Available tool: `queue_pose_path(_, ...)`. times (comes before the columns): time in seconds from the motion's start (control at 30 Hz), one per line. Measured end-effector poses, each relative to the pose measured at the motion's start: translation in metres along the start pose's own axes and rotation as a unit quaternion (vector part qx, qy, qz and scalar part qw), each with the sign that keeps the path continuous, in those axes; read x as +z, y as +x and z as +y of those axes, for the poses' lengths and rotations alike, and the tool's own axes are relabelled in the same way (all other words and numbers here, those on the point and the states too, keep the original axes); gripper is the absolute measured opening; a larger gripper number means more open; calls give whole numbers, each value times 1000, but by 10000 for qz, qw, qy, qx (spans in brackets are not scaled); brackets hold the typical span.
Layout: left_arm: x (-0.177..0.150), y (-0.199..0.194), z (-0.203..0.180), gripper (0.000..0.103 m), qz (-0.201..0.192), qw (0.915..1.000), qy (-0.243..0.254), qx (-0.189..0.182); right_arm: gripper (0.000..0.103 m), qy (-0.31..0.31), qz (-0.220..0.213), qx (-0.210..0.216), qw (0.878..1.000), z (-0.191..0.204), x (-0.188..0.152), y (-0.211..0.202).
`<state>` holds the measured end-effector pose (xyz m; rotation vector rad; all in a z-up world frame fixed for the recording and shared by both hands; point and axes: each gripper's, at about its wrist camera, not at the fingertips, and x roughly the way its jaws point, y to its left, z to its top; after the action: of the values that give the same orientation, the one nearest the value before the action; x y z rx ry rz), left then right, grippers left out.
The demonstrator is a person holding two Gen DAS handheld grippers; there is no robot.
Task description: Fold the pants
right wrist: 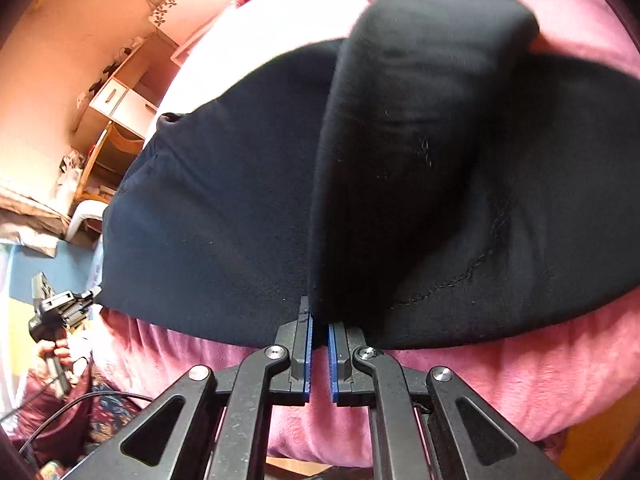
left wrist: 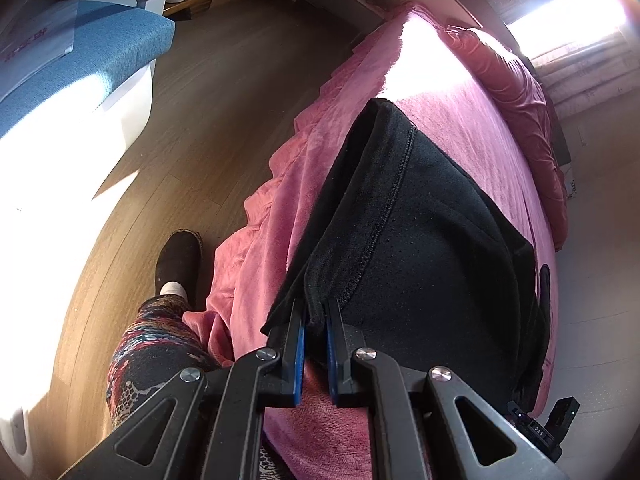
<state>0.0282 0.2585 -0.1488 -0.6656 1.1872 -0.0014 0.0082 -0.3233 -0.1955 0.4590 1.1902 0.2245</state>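
Black fleecy pants point(left wrist: 420, 220), 1 pair, lie on the pink plush bedspread point(left wrist: 460, 112) straight ahead of both my grippers, their long axis running away from my fingertips toward the far side of the bed. My left gripper point(left wrist: 316, 320) is narrowed onto a stitched edge, my right gripper point(right wrist: 319, 326) pinched tight on a raised fold. With 2 grips at the near edge, I judge the fold goes forward, away from me.
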Motion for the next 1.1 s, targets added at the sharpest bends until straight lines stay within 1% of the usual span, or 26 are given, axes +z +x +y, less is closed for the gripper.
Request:
queue_pose_path(0.07, 1, -2, 1, 19, -10, 10000, -43, 70, 9, 65, -14, 109, 9999, -6, 3, -5)
queue_pose_path(0.1, 3, -6, 2, 28, -47, 9997, -110, 191, 20, 99, -9, 167, 9998, -9, 3, -7)
queue_pose_path(0.13, 5, -11, 4, 29, -79, 9994, -151, 300, 26, 133, -12, 171, 9998, -13, 5, -12)
queue_pose_path(0.17, 7, -17, 4, 29, -149, 9990, -156, 393, 35, 157, -32, 179, 9997, -18, 6, -20)
queue_pose_path(0.2, 9, -26, 4, 29, -310, 9979, -150, 553, 42, 168, -80, 153, 9997, -13, 3, -22)
queue_pose_path(0.27, 12, -46, -3, 29, -758, 9934, 16, 859, 44, 190, -229, 16, 9996, -19, 7, -41)
queue_pose_path(0.3, 13, -55, -11, 29, -955, 9914, 152, 877, 44, 179, -345, -108, 9992, -20, 14, -52)
queue_pose_path(0.37, 13, -67, -30, 29, -1257, 9880, 478, 761, 44, 182, -625, -387, 9971, -24, 32, -70)
queue_pose_path(0.43, 8, -66, -56, 30, -1330, 9856, 879, 564, 44, 264, -908, -495, 9943, -27, 58, -83)
queue_pose_path(0.5, -2, -55, -87, 30, -1230, 9832, 1323, 277, 44, 355, -1150, -674, 9904, -28, 90, -87)
queue_pose_path(0.57, -15, -37, -117, 30, -964, 9794, 1776, -9, 45, 424, -1274, -828, 9875, -28, 121, -83)
queue_pose_path(0.67, -38, -4, -155, 30, -498, 9711, 2292, -432, 51, 685, -1261, -949, 9851, -28, 171, -65)
queue_pose_path(0.7, -49, 4, -168, 30, -337, 9674, 2456, -517, 52, 703, -1223, -1038, 9845, -26, 188, -56)
queue_pose_path(0.73, -56, 13, -179, 30, -233, 9629, 2636, -524, 53, 690, -1184, -1157, 9838, -25, 203, -47)
queue_pose_path(0.77, -65, 20, -191, 30, -179, 9583, 2807, -502, 55, 697, -1127, -1356, 9819, -23, 222, -38)
queue_pose_path(0.8, -72, 26, -199, 30, -114, 9546, 2935, -501, 56, 694, -1059, -1509, 9804, -23, 233, -29)
queue_pose_path(0.83, -77, 32, -205, 30, -32, 9524, 3003, -518, 56, 691, -972, -1652, 9790, -25, 246, -19)
queue_pose_path(0.9, -84, 41, -212, 30, 112, 9516, 3020, -567, 56, 693, -781, -1960, 9750, -28, 267, 1)
queue_pose_path(0.97, -86, 48, -214, 30, 255, 9522, 2982, -607, 56, 664, -606, -2237, 9705, -31, 280, 19)
queue_pose_path(1.03, -85, 55, -214, 30, 340, 9534, 2939, -586, 53, 611, -395, -2504, 9654, -36, 287, 36)
queue_pose_path(1.07, -85, 57, -213, 30, 378, 9538, 2924, -578, 46, 557, -327, -2597, 9635, -37, 287, 42)
queue_pose_path(1.1, -84, 58, -210, 30, 405, 9543, 2909, -556, 37, 446, -361, -2587, 9643, -35, 287, 43)
